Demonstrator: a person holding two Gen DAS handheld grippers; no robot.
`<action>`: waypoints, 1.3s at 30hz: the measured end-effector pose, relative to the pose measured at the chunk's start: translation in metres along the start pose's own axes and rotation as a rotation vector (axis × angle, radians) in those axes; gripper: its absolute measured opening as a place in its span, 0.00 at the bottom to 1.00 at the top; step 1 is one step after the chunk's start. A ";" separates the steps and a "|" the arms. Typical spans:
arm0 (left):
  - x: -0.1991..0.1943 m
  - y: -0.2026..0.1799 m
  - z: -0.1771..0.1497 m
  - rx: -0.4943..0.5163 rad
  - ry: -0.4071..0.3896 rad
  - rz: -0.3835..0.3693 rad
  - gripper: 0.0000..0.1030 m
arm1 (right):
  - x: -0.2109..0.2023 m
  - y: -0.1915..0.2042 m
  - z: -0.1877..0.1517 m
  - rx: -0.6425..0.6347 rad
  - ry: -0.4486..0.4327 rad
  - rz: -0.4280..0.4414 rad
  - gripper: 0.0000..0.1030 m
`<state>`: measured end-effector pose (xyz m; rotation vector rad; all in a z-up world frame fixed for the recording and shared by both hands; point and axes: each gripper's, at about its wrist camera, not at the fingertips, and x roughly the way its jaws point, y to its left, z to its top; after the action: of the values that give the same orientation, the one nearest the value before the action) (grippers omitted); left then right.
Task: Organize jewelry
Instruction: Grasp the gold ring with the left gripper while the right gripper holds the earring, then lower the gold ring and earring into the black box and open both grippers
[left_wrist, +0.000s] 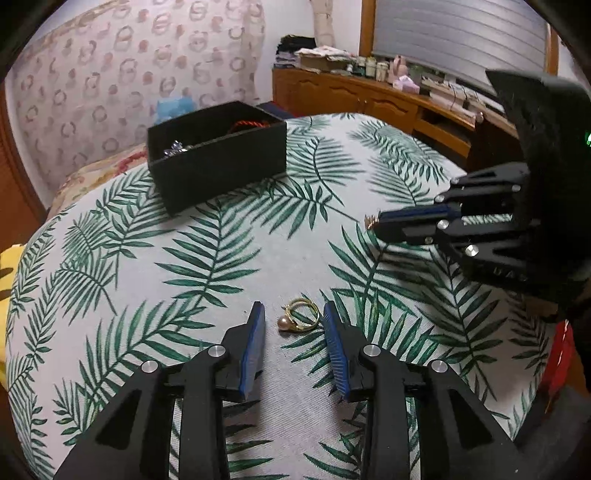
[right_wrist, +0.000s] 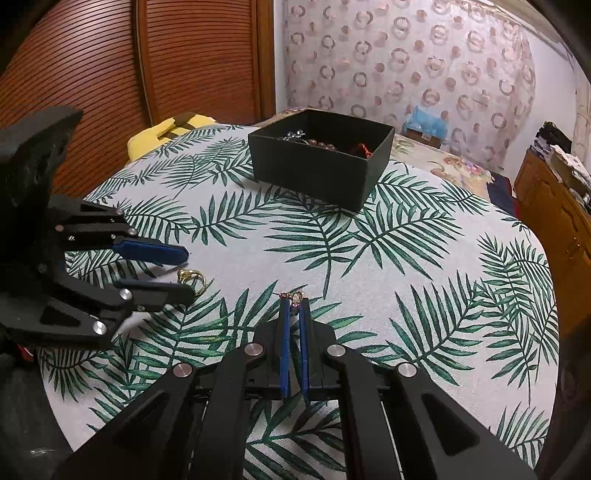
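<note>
on the leaf-print cloth: one piece gripped, one ring still to be caught

on the table, under a leaf-print cloth (left_wrist: 207, 236), the left gripper (left_wrist: 294, 317) sits low with its blue pads set a little apart, one on each side of a gold pearl ring (left_wrist: 300, 316). the ring lies flat on the cloth in the gap; the right-hand pad looks to be at or very near the band, the other stands clear, so nothing is pinched yet. the right wrist view shows the same thing from the side: the ring (right_wrist: 191, 279) lies on the cloth between the two fingers.

the right gripper (right_wrist: 294, 301) has its pads drawn nearly together on a small gold-toned piece (right_wrist: 293, 296) at the very tips, likely an earring, too small to name for sure. it is held just above the cloth, well short of the black box (right_wrist: 320, 158).

the box stands open at the far side of the table, and beads, a red cord and something silvery already lie inside it.

judging by this, the step in hand is picking up the ring with the left gripper, while the right one waits with its own piece. the next move calls for closing squarely on the thin band without flicking it away. the ring is flat and slippery, so the pads probably need to press down against the cloth as they close. after that, both pieces need carrying over the box wall before release.
</note>
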<state>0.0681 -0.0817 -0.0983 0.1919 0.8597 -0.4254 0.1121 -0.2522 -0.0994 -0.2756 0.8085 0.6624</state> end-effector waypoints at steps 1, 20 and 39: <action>0.000 -0.001 0.000 0.011 -0.004 0.008 0.30 | 0.000 0.000 0.000 0.000 0.000 -0.001 0.06; -0.015 0.006 0.000 -0.020 -0.064 0.002 0.10 | 0.000 0.003 0.004 -0.003 -0.006 0.002 0.06; -0.011 0.076 0.072 -0.100 -0.150 0.119 0.10 | 0.023 -0.030 0.105 0.016 -0.113 -0.034 0.06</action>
<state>0.1446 -0.0339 -0.0436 0.1165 0.7163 -0.2815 0.2039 -0.2162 -0.0472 -0.2347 0.6998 0.6332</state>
